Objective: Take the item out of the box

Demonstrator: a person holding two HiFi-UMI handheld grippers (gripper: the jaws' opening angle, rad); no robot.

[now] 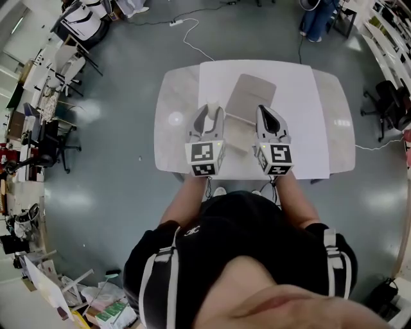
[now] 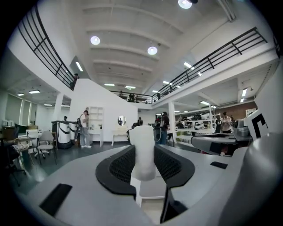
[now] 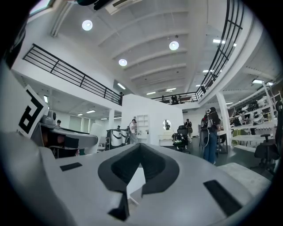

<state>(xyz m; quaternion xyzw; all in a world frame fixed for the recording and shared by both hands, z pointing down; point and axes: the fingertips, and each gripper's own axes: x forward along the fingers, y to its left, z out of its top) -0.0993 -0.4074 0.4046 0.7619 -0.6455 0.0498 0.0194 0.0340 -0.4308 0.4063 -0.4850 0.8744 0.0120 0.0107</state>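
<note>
Where the head view looks down past a black top with white straps, both bare forearms reach forward to the marker cubes, left cube and right cube.

Left tongs – closed on the item, a white, rounded, bottle-like piece. It stands upright between the dark ribbed pads, one pad on each side, and its top rises past the tips. The left gripper view has the open hall behind the item. The head view places it over the tabletop, just left of the box and outside it.

Right tongs – tips brought together, nothing clamped that the right gripper view shows. A pale surface shows through the gap behind the tips; I cannot tell what it is. In the head view these tongs lie at the box's right edge, but whether they touch it cannot be told.

The box is beige-grey, with one flap spread away from the person, and it sits on the white middle panel of the tabletop. Its inside cannot be made out.

Farther out: grey floor, a white cable, a dark office chair, and a person in jeans at the far edge.
</note>
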